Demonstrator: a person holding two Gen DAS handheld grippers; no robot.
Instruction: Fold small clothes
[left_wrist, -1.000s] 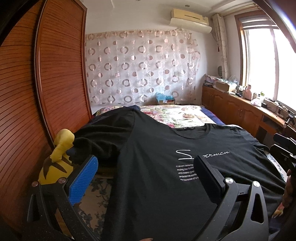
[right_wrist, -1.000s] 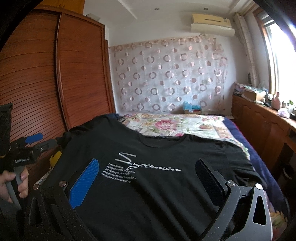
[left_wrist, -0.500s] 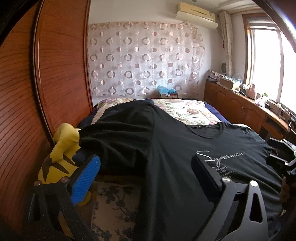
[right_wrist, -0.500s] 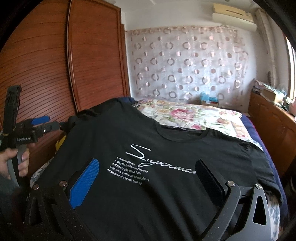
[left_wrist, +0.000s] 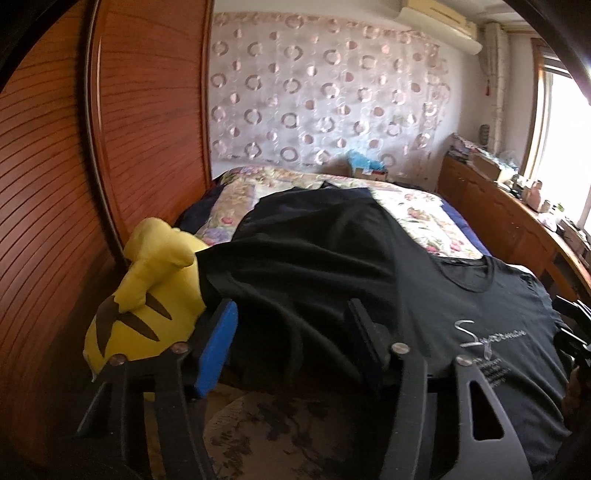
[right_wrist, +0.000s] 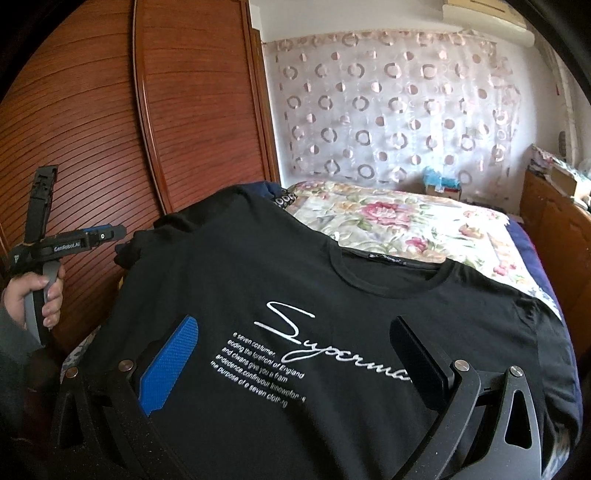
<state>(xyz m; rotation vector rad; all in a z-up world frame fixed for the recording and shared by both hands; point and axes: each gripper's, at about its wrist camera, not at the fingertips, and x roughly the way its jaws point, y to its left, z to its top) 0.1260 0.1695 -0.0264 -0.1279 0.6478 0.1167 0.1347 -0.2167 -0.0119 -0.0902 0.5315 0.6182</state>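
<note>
Left tongs (left_wrist: 291, 347) released, straddling T-shirt's (right_wrist: 295, 295) left sleeve (left_wrist: 280, 295); right tongs (right_wrist: 291, 362) released above print. Pinch the sleeve hem fully before folding inward.

Yellow plush toy (left_wrist: 147, 295) beside wooden wardrobe (left_wrist: 55, 166)

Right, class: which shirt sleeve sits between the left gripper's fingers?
The sleeve beside the yellow plush: it lies rumpled between the open left gripper's fingers. The other sleeve lies flat on the opposite side, away from that gripper.
</note>
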